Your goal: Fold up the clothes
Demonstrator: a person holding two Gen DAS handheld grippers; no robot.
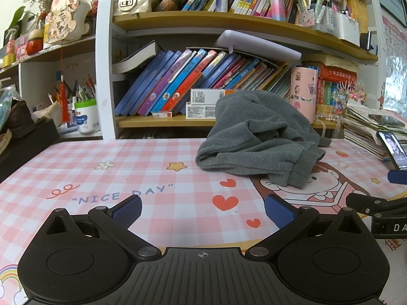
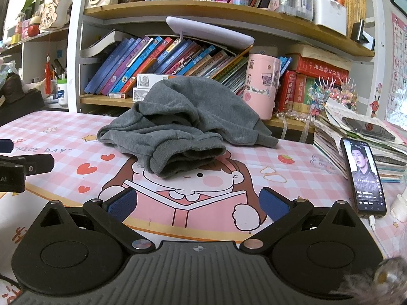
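A grey sweatshirt (image 1: 257, 137) lies crumpled in a heap on the pink checked tablecloth (image 1: 127, 172), leaning back against the bookshelf, with a ribbed cuff hanging toward me. In the right wrist view the same grey sweatshirt (image 2: 183, 127) sits straight ahead on the tablecloth (image 2: 292, 178). My left gripper (image 1: 203, 209) is open, low over the cloth, well short of the garment and to its left. My right gripper (image 2: 198, 203) is open too, a short way in front of the cuff. Neither holds anything.
A bookshelf (image 1: 229, 76) full of books stands right behind the garment, with a pink cup (image 2: 262, 89) beside it. A stack of papers (image 2: 361, 137) and a lit phone (image 2: 363, 175) with a cable lie at the right. A black box (image 1: 28, 142) sits at the left edge.
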